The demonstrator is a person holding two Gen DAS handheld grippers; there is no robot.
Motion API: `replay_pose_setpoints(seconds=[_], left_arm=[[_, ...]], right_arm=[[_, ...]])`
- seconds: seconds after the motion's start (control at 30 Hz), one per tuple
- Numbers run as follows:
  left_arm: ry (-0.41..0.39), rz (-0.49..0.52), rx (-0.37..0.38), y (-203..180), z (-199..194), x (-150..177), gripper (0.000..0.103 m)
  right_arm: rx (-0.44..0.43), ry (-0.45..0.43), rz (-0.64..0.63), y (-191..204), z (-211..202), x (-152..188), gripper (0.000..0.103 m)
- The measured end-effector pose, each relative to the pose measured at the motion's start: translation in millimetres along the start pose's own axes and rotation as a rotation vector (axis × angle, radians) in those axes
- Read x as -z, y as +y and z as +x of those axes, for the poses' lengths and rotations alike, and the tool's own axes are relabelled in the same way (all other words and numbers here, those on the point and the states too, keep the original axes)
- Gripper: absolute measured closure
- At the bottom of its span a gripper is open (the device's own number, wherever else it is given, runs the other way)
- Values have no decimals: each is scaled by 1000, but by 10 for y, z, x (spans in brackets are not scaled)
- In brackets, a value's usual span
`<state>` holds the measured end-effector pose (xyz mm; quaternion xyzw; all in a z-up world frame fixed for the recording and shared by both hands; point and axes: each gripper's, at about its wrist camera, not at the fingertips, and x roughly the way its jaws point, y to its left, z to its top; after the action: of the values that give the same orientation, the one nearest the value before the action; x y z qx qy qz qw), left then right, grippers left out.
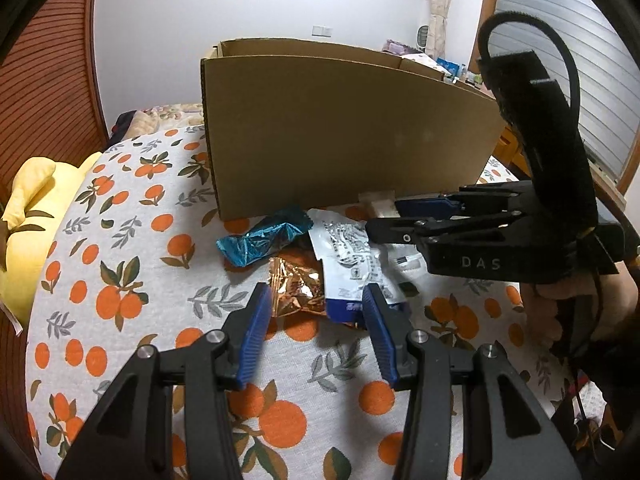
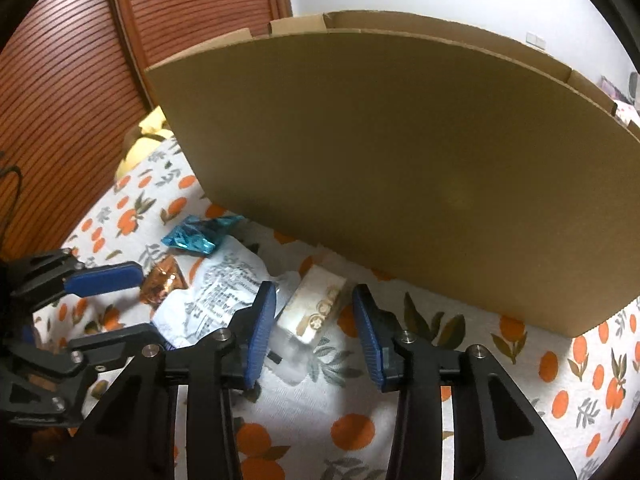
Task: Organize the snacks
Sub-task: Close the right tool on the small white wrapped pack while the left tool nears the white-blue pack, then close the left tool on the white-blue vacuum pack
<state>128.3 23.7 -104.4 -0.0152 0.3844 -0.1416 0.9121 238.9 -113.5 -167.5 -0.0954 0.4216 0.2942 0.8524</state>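
Observation:
Snack packets lie on the orange-print cloth [image 1: 120, 240] in front of a cardboard box [image 1: 344, 128]. A teal foil packet [image 1: 264, 236], a copper foil packet [image 1: 298, 290] and a white-and-blue printed pouch [image 1: 352, 268] form a small pile. My left gripper [image 1: 316, 300] is open around the copper packet and the pouch's lower edge. My right gripper [image 2: 314, 300] is open around a cream wrapped bar [image 2: 316, 308] by the box [image 2: 400, 168] wall. The teal packet [image 2: 196, 234], copper packet [image 2: 162, 284] and pouch [image 2: 216, 292] also show in the right wrist view.
A yellow plush pillow [image 1: 28, 216] lies at the cloth's left edge. A brown slatted wooden panel [image 1: 44, 80] stands behind on the left. A window with blinds [image 1: 568, 60] is at the far right. The box wall stands close behind the pile.

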Motion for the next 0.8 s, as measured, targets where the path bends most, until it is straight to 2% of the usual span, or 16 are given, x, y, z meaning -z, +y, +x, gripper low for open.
replay_pose_setpoints(seconds=[0.03, 0.1, 0.2, 0.47, 0.63, 0.8], left_arm=[[-1, 1, 2, -5, 1, -5, 56], [-1, 3, 5, -22, 16, -25, 56], [1, 10, 9, -66, 54, -62, 56], [18, 40, 30, -223, 209, -186, 56], [42, 53, 8, -291, 356, -250, 56], [75, 56, -13, -326, 489, -271, 51]], right_arm=[[-4, 0, 3, -5, 10, 3, 66], [-18, -1, 5, -22, -10, 22, 74], [-16, -3, 0, -35, -55, 47, 82], [-1, -26, 10, -101, -242, 227, 83], [1, -55, 31, -147, -398, 344, 83], [3, -73, 35, -155, -519, 442, 83]])
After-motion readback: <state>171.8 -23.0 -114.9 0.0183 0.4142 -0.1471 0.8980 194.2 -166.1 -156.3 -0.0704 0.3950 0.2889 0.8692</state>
